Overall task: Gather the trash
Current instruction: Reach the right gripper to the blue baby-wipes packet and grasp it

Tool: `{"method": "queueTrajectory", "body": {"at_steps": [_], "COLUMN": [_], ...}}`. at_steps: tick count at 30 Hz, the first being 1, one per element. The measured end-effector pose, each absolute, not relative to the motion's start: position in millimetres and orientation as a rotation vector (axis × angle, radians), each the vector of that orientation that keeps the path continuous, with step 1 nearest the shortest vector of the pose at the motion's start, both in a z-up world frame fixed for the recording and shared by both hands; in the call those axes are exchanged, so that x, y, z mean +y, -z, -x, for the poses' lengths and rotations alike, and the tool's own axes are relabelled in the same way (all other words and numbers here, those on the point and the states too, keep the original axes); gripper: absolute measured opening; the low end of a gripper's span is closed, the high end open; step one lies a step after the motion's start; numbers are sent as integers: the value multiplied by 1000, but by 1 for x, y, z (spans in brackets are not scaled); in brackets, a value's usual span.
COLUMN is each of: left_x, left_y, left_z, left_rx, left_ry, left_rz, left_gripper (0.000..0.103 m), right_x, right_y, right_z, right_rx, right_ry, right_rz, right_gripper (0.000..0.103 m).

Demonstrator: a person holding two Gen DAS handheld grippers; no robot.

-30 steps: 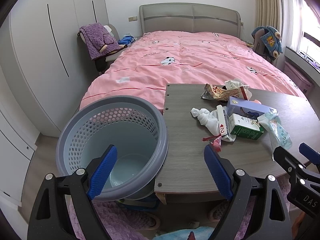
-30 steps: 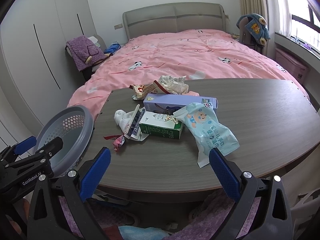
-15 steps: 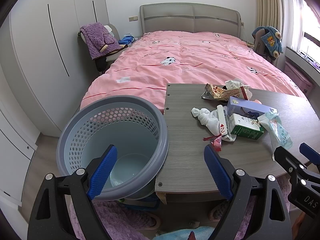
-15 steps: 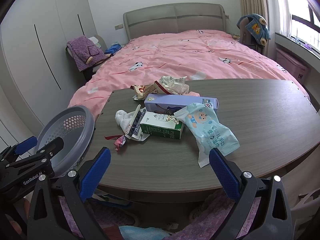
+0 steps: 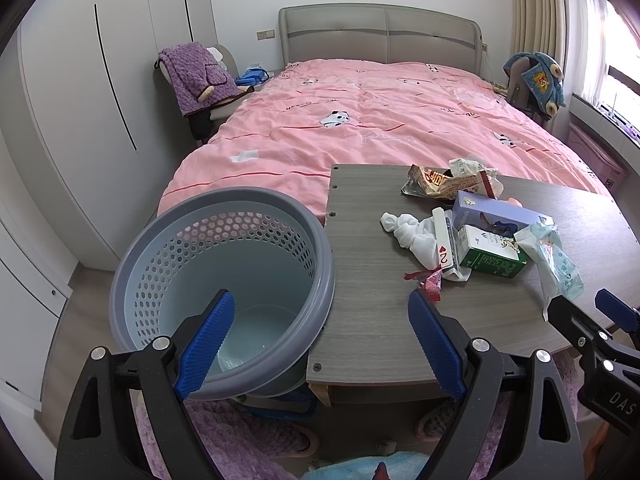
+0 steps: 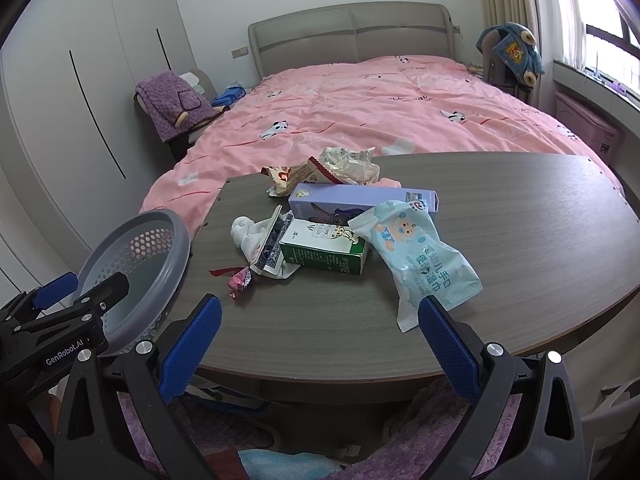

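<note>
Grey-brown woodgrain desk [image 6: 500, 232], near edge cut off behind my tongs in both views. Items logged on it, all clustered toward its left half:

- Pale blue wipes packet [image 6: 420, 264], nearest to me, one end lying over the green carton.
- Green-and-white carton [image 6: 324, 250], on its side, partly covered by that packet.
- Lilac box [image 6: 352, 202] just behind the carton, its right end hidden by the packet.
- Crumpled snack wrappers [image 6: 332, 170] at the far edge; print too creased to read.
- White crumpled cloth or tissue [image 5: 412, 234]; I cannot tell which.
- Playing-card box [image 6: 272, 246] leaning on the white item.
- Small red-pink candy wrapper [image 6: 239, 280], closest to the desk's left end.

Grey perforated basket [image 5: 224, 280] stands beside the desk's left end, rim touching or nearly touching the edge; its base is hidden. Nothing shows inside it.

Left tongs [image 5: 320, 332]: spread wide, gripping nothing, hovering over the basket rim and desk corner. Right tongs [image 6: 318, 330]: spread wide, gripping nothing, in front of the desk's near edge, short of the trash.

Pink bed [image 6: 380, 120] lies behind the desk. Purple rug [image 5: 224, 428] below, mostly blocked.
</note>
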State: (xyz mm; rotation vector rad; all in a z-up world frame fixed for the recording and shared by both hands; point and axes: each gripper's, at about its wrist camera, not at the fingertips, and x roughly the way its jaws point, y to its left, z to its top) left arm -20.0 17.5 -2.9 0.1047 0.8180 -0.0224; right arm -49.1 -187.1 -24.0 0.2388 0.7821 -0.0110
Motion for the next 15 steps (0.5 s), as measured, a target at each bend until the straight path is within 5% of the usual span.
{"method": "queueTrajectory", "body": {"at_steps": [15], "left_x": [-7], "left_y": [33], "left_z": [-3], "left_rx": [906], "left_ry": [58], "left_rz": [-123], "left_gripper": [85], "right_x": [-256], "right_y": [63], "right_z": [34], "right_rx": [841], "right_ry": [100], "right_rz": [-280], "right_gripper": [97]}}
